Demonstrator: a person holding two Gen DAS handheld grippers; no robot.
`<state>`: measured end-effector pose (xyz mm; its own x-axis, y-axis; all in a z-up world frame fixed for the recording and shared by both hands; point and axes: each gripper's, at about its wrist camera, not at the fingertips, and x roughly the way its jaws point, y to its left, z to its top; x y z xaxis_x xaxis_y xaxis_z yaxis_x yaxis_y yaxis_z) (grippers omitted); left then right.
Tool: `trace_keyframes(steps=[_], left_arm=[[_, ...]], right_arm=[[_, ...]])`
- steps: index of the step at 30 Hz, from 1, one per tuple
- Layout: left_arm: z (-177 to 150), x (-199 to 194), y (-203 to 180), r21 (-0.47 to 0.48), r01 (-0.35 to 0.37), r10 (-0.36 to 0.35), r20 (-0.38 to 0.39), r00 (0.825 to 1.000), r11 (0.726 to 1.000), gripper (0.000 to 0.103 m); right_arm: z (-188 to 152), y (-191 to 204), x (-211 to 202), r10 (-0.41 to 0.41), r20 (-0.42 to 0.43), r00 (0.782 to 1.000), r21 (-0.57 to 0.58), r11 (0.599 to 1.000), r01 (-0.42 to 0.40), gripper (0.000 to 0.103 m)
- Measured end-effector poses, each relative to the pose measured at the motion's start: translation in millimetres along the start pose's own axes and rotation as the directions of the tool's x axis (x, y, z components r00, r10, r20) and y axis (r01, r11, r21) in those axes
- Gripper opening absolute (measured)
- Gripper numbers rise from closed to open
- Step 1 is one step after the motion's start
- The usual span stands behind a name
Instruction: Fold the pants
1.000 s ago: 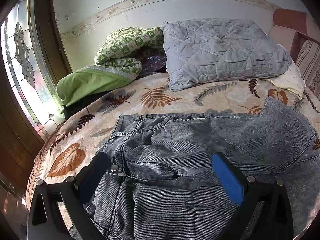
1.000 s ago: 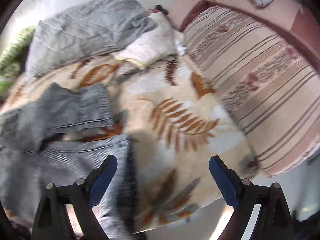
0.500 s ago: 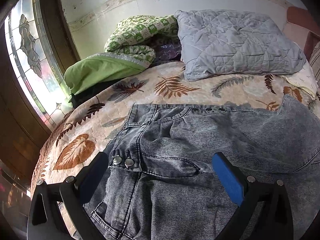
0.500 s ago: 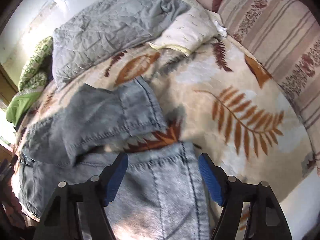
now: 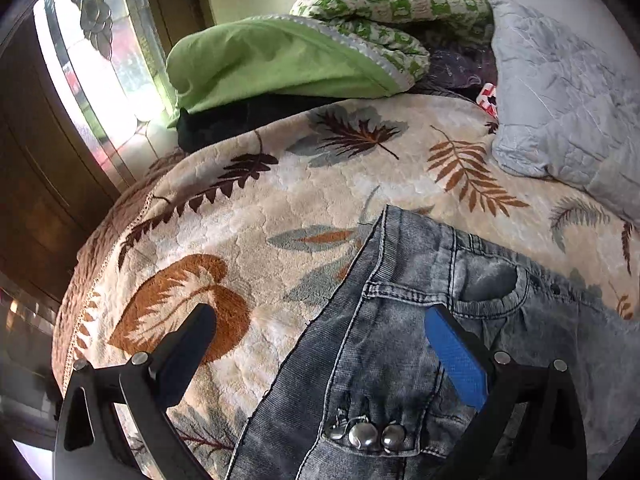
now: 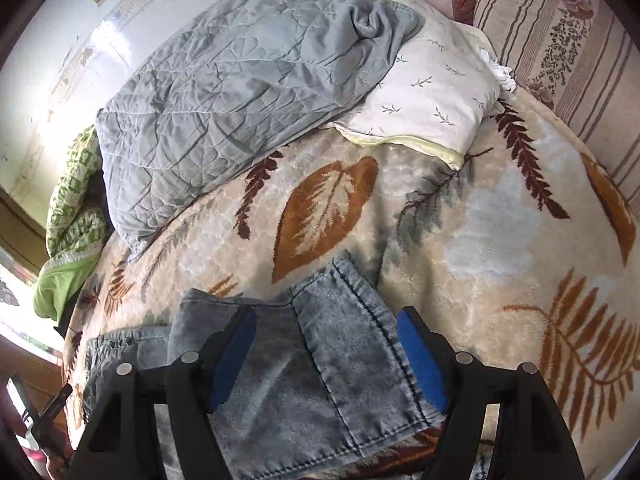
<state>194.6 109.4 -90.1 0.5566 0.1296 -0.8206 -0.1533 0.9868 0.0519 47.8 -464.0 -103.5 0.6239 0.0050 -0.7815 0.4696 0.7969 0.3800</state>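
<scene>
the left gripper [image 5: 320, 356] has its jaws wide apart and holds nothing; its right blue pad [image 5: 456, 364] hangs over the waistband end of the pants [image 5: 384, 344], while the left finger is over the leaf-print blanket [image 5: 248, 216] just left of the denim edge; whether the pads touch the cloth cannot be told. three metal buttons [image 5: 366, 434] sit on the waistband between the fingers, close to the camera. the pants lie on the near right part of the blanket in this view, running off to the right. farther off a green pillow [image 5: 276, 64] and a green-patterned quilt [image 5: 384, 8] lie by the window [image 5: 100, 64], with a grey quilt [image 5: 560, 92] at far right. the right gripper [image 6: 326, 354] also has its jaws apart, gripping nothing, with the hem of a pants [image 6: 320, 364] leg lying between and below the blue pads; contact cannot be told. the leg end rests folded over more denim at the near edge of the blanket [image 6: 480, 232]. beyond lie the grey quilt [image 6: 240, 80] and a white pillow [image 6: 424, 96], with a striped headboard [image 6: 568, 32] at far right.
</scene>
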Motion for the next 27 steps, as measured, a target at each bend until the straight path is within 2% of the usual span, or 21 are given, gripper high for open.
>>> trace_keyframes(steps=[2, 4, 6, 9, 14, 17, 20, 21, 22, 23, 24, 25, 27], left_arm=[[11, 10, 8, -0.077, 0.037, -0.037, -0.002, 0.999, 0.996, 0.103], [18, 27, 6, -0.101, 0.066, -0.072, -0.057, 0.996, 0.993, 0.103], [24, 45, 5, -0.14, 0.081, -0.097, -0.109, 0.989, 0.987, 0.103], [33, 65, 3, -0.217, 0.155, -0.189, -0.142, 0.972, 0.964, 0.103], [50, 85, -15, -0.185, 0.161, -0.19, -0.154, 0.97, 0.969, 0.103], [52, 97, -23, -0.196, 0.197, -0.23, -0.167, 0.959, 0.961, 0.101], [55, 108, -35, -0.134, 0.184, -0.207, -0.183, 0.961, 0.974, 0.086], [55, 111, -37, -0.127, 0.193, -0.214, -0.189, 0.958, 0.973, 0.079], [55, 113, -38, -0.121, 0.197, -0.217, -0.188, 0.958, 0.973, 0.076], [55, 111, -39, -0.108, 0.195, -0.211, -0.177, 0.961, 0.975, 0.069], [56, 110, -41, -0.091, 0.204, -0.217, -0.167, 0.962, 0.975, 0.053], [57, 110, -43, -0.079, 0.221, -0.232, -0.166, 0.958, 0.972, 0.046], [57, 110, -46, -0.053, 0.211, -0.217, -0.158, 0.963, 0.976, 0.035]], right_arm=[[4, 4, 11, -0.02, -0.014, 1.0, -0.019, 1.0, 0.02, 0.076], [7, 5, 18, -0.042, -0.027, 0.999, -0.044, 0.998, 0.04, 0.076], [11, 2, 21, -0.043, -0.029, 0.999, -0.049, 0.998, 0.042, 0.076], [18, -3, 26, -0.049, -0.028, 0.998, -0.057, 0.997, 0.047, 0.076], [26, -7, 34, -0.068, -0.031, 0.997, -0.072, 0.995, 0.066, 0.076], [28, -8, 35, -0.073, -0.014, 0.997, -0.084, 0.994, 0.072, 0.076], [30, -8, 38, -0.07, -0.018, 0.997, -0.084, 0.994, 0.068, 0.076], [30, -8, 40, -0.065, -0.023, 0.998, -0.086, 0.994, 0.062, 0.076], [31, -8, 41, -0.064, -0.027, 0.998, -0.093, 0.994, 0.061, 0.076], [32, -7, 43, -0.066, -0.029, 0.997, -0.1, 0.993, 0.062, 0.076], [33, -7, 44, -0.067, -0.029, 0.997, -0.104, 0.993, 0.064, 0.076], [35, -7, 45, -0.066, -0.031, 0.997, -0.104, 0.993, 0.063, 0.076], [39, -9, 47, -0.051, -0.036, 0.998, -0.089, 0.995, 0.048, 0.076]])
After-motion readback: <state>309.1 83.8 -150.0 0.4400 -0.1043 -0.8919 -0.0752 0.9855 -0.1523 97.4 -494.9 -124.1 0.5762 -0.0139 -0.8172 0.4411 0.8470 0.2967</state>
